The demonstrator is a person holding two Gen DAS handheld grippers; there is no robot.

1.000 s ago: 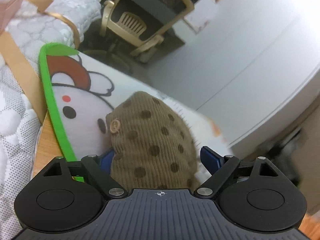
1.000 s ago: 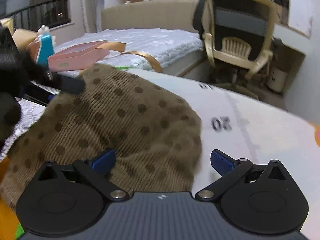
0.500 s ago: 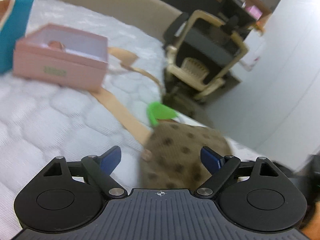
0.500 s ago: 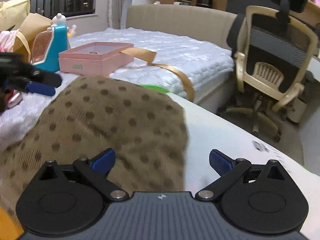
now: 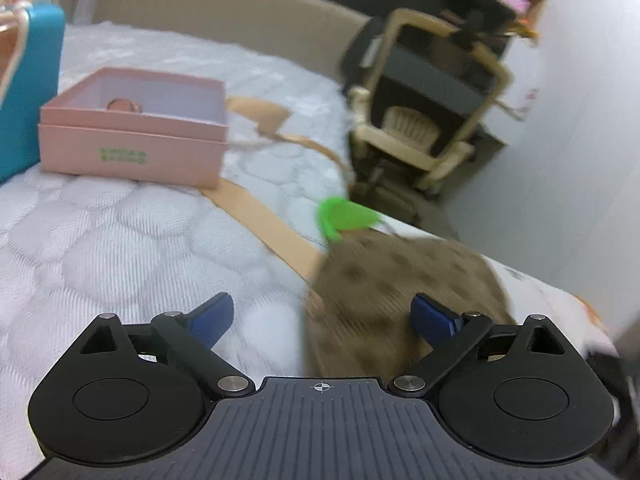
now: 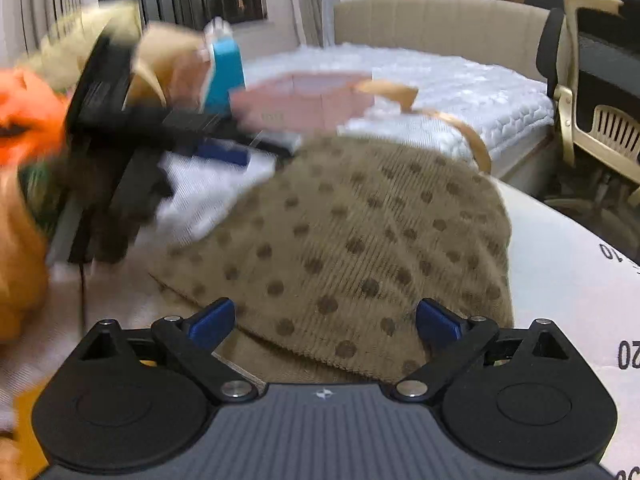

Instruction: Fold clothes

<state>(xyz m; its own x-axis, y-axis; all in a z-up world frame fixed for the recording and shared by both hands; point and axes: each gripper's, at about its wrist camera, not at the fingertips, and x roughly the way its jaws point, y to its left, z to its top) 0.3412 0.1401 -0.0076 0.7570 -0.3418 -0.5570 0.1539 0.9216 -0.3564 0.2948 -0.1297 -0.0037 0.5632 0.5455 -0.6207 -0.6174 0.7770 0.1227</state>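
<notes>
While jaws gape, pink box [image 5: 132,136] holds something round

Two matching black grippers, left gripper [image 5: 322,314] and right gripper [image 6: 325,318]: blue fingertip pads [image 5: 212,316], angled link arms with silver pivot screws, round side discs, ribbed grey centre plate bearing a small crosshair mark.

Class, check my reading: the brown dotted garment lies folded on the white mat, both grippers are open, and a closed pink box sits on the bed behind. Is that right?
One detail is wrong. The pink box is open, not closed: the left wrist view shows its inside with a small round item in it. The rest stands: the brown dotted garment lies folded on the white mat, and the left gripper and right gripper are open.
</notes>
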